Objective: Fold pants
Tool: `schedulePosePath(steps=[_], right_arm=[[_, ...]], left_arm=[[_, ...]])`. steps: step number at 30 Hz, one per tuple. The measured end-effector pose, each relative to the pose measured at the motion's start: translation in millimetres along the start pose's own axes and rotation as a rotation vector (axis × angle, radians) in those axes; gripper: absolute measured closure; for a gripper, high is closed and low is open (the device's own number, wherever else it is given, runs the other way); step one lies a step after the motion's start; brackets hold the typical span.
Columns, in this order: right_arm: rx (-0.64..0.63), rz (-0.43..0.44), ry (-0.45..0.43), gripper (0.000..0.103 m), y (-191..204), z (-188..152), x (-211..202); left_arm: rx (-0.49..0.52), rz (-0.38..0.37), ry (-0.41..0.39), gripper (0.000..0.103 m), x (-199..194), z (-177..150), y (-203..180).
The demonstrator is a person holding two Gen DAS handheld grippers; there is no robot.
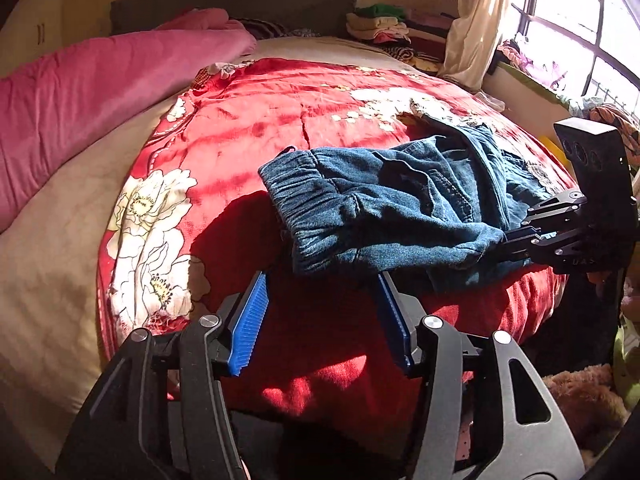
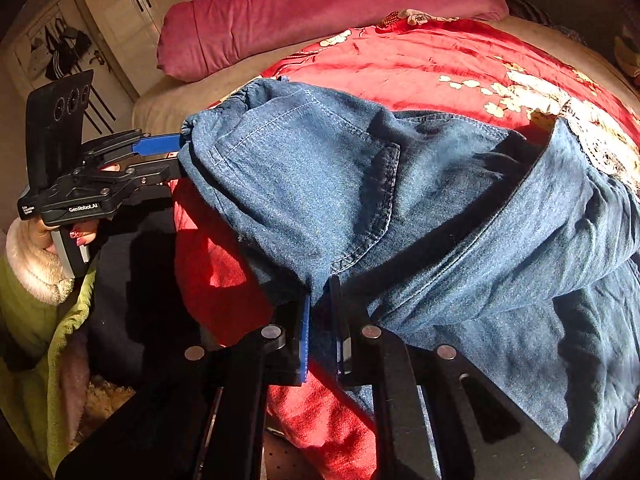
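On the red floral bedspread [image 1: 248, 128] there's a bunched-up pair of blue denim pants [image 1: 384, 208], sitting near the bed's front edge. The right gripper [image 2: 320, 288] is clamped onto the denim's near edge. The left gripper [image 1: 320, 284] has its blue pads spread wide right at the elastic waistband, pinching nothing.

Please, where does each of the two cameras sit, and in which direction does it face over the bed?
Left wrist: sits on the left gripper, low at the bed's edge, facing the headboard; its open blue fingers show.
Right wrist: sits on the right gripper, facing across the bed toward the pink blanket; its fingers pinch the pants, and a hand shows at left.
Shared: the pants, the red floral cover, and each view shows the other gripper.
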State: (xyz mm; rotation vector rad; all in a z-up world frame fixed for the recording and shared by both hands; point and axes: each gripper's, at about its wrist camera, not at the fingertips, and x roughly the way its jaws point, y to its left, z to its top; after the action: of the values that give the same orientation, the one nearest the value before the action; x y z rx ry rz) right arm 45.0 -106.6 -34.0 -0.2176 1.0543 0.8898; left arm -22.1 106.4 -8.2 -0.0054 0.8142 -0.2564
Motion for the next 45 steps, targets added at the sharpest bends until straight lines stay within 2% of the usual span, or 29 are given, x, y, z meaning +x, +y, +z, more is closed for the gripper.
schedulePosePath(steps=[3,5,9,13,14,15,17,18,19,21,26,29,31,34,37,38,40,42,45], right_arm=[[0.004,-0.003,0.004,0.093,0.1,-0.4,1.1],[0.009,0.003,-0.001,0.092,0.8,-0.6,0.5],[0.018,0.002,-0.002,0.088,2.0,-3.5,4.8],[0.031,0.006,-0.01,0.087,2.4,-6.2,2.9],[0.037,0.007,-0.01,0.087,2.0,-7.0,1.9],[0.04,0.008,-0.011,0.086,1.7,-7.1,0.7],[0.046,0.018,-0.01,0.083,2.4,-8.2,-3.5],[0.053,0.027,-0.01,0.079,2.1,-8.6,-6.7],[0.064,0.036,-0.015,0.074,1.6,-8.6,-11.0],[0.076,0.044,-0.044,0.072,2.3,-6.6,-21.8],[0.073,0.025,-0.111,0.072,4.7,9.6,-32.8],[0.079,-0.009,-0.05,0.067,-0.4,13.1,-12.1],[0.117,-0.035,0.022,0.064,-9.9,6.8,10.3],[0.165,-0.013,0.0,0.064,-19.0,1.5,17.5],[0.172,0.01,-0.007,0.064,-18.5,3.3,6.0],[0.176,0.018,-0.022,0.064,-18.4,4.2,-2.2],[0.176,0.013,-0.072,0.051,-19.7,5.5,-24.0],[0.188,-0.01,-0.114,0.048,-27.0,7.4,-45.5],[0.236,-0.048,-0.167,0.044,-47.0,8.4,-74.7]], left_arm=[[-0.02,0.052,-0.003,0.054,-16.5,1.7,6.5],[-0.046,0.054,-0.031,0.054,-30.3,6.6,11.0],[-0.043,0.028,-0.069,0.054,-36.4,26.9,-0.5],[-0.016,-0.036,-0.061,0.054,-13.5,47.9,-30.5],[-0.01,-0.057,-0.054,0.056,-5.9,51.1,-37.8],[0.003,-0.08,-0.042,0.063,2.4,52.8,-45.4],[0.027,-0.105,0.005,0.073,21.6,51.5,-55.2],[0.037,-0.092,0.044,0.077,32.7,48.3,-57.5],[0.041,-0.07,0.08,0.078,42.8,43.9,-57.9],[0.045,-0.042,0.126,0.078,56.1,33.5,-55.8],[0.04,-0.051,0.136,0.078,62.2,20.8,-49.9],[0.041,-0.052,0.133,0.078,65.9,18.7,-49.1],[0.042,-0.054,0.127,0.078,67.7,16.8,-49.2],[0.042,-0.053,0.126,0.078,71.1,16.6,-50.0],[0.042,-0.051,0.12,0.078,69.2,18.3,-50.7],[0.039,-0.053,0.118,0.077,66.7,19.9,-51.4],[0.038,-0.059,0.101,0.07,58.2,23.5,-54.0],[0.024,-0.067,0.092,0.059,48.4,27.7,-56.7],[0.026,-0.068,0.052,0.053,32.0,38.0,-63.3]])
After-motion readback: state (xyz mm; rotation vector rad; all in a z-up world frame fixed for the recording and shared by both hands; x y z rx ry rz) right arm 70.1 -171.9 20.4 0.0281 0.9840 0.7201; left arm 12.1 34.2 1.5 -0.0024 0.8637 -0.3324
